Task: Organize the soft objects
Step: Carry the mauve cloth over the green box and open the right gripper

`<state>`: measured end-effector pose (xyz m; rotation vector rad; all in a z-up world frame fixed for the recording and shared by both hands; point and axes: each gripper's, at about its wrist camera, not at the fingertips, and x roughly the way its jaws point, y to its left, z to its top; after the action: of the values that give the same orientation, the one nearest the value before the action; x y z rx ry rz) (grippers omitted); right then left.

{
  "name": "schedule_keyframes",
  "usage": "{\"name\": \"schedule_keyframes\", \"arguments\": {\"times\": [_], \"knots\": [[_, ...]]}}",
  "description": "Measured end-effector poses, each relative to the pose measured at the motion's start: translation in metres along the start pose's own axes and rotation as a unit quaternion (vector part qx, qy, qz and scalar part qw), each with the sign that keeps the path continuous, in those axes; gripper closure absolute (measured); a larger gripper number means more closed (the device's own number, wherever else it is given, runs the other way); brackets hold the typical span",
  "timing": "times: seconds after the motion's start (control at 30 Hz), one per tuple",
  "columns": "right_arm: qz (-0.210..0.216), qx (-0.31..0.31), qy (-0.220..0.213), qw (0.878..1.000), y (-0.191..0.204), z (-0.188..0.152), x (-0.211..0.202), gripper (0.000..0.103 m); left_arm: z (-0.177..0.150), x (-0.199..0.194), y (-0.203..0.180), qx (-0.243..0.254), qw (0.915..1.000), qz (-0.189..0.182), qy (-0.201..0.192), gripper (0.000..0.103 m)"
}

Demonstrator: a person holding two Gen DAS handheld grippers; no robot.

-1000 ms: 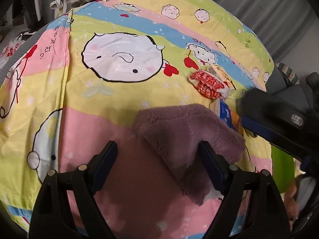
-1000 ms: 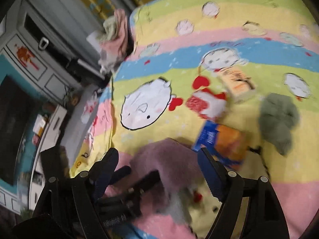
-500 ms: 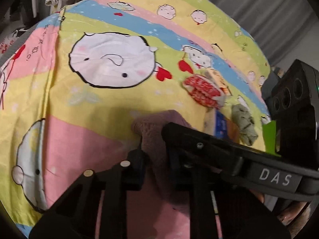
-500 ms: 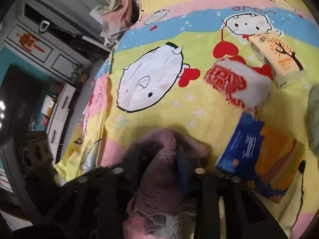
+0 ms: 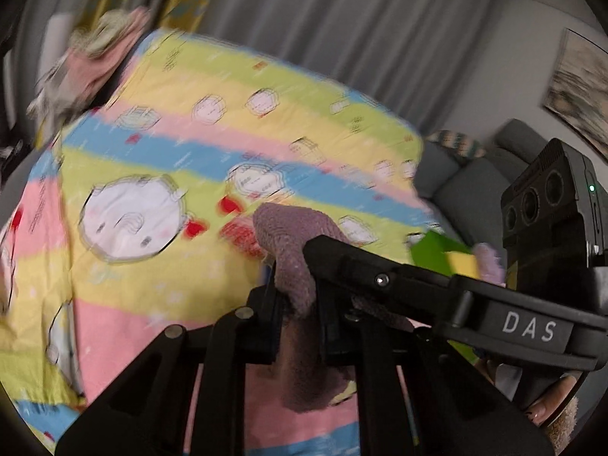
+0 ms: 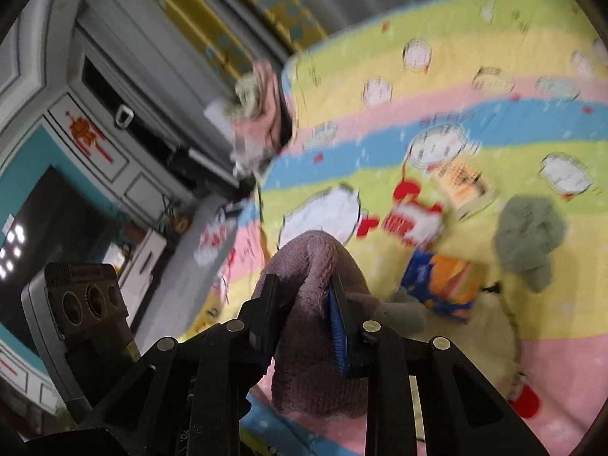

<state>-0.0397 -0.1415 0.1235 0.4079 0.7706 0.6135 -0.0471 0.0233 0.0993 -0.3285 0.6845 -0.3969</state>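
Observation:
A mauve knitted cloth (image 5: 292, 250) hangs lifted above the cartoon-print bedspread (image 5: 152, 140). My left gripper (image 5: 298, 296) is shut on one part of it. My right gripper (image 6: 304, 304) is shut on another part of the same cloth (image 6: 315, 266), and its body crosses the left wrist view (image 5: 437, 296). The cloth's lower end dangles below both sets of fingers. A grey-green knitted cloth (image 6: 528, 235) lies on the bedspread (image 6: 456, 87) to the right.
A red-and-white pack (image 6: 412, 222), an orange-printed tissue box (image 6: 463, 186) and a blue-and-orange pack (image 6: 442, 285) lie on the bed. A heap of clothes (image 6: 258, 106) sits at the far corner. A cabinet (image 6: 95, 144) stands left; a grey sofa (image 5: 475, 190) stands right.
Both grippers closed on the mauve cloth and have lifted it off the bedspread. Both views now tilt upward and are blurred by motion.

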Motion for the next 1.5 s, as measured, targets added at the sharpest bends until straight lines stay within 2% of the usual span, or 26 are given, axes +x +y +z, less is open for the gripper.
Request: {"name": "schedule_keyframes", "arguments": {"times": [0.17,0.43,0.63,0.8,0.9,1.07,1.17,1.23,1.3,1.37,1.4,1.5], "knots": [[-0.027,0.006,-0.084,0.996,-0.012,0.013,-0.061,0.076,0.016,-0.007,-0.056,0.059,0.9961,-0.057,-0.032,0.093],[-0.065,0.080,-0.192,0.976,-0.073,0.021,-0.163,0.076,0.030,0.029,-0.159,0.129,0.9821,-0.137,-0.014,0.093],[-0.112,0.128,-0.262,0.950,-0.113,0.017,-0.224,0.076,0.032,0.065,-0.230,0.172,0.9626,-0.209,0.011,0.093],[-0.160,0.162,-0.306,0.924,-0.143,0.007,-0.265,0.076,0.029,0.100,-0.281,0.196,0.9399,-0.275,0.050,0.093],[-0.171,0.185,-0.324,0.912,-0.164,0.003,-0.279,0.076,0.027,0.119,-0.307,0.208,0.9290,-0.297,0.073,0.093],[-0.189,0.226,-0.321,0.900,-0.201,0.005,-0.279,0.076,0.019,0.153,-0.332,0.221,0.9197,-0.307,0.105,0.093],[-0.196,0.252,-0.303,0.898,-0.229,0.006,-0.270,0.076,0.012,0.178,-0.338,0.222,0.9201,-0.295,0.131,0.093],[-0.217,0.266,-0.280,0.897,-0.244,0.005,-0.263,0.076,0.005,0.195,-0.339,0.219,0.9202,-0.286,0.153,0.092],[-0.229,0.289,-0.245,0.897,-0.262,0.002,-0.253,0.076,-0.005,0.210,-0.340,0.231,0.9243,-0.248,0.175,0.092],[-0.227,0.305,-0.222,0.898,-0.278,0.001,-0.242,0.076,-0.015,0.219,-0.343,0.258,0.9309,-0.190,0.176,0.092],[-0.229,0.310,-0.214,0.897,-0.283,0.001,-0.238,0.076,-0.019,0.221,-0.345,0.265,0.9318,-0.172,0.178,0.092],[-0.233,0.322,-0.207,0.894,-0.290,-0.002,-0.236,0.076,-0.022,0.233,-0.345,0.260,0.9313,-0.153,0.204,0.092]]}}
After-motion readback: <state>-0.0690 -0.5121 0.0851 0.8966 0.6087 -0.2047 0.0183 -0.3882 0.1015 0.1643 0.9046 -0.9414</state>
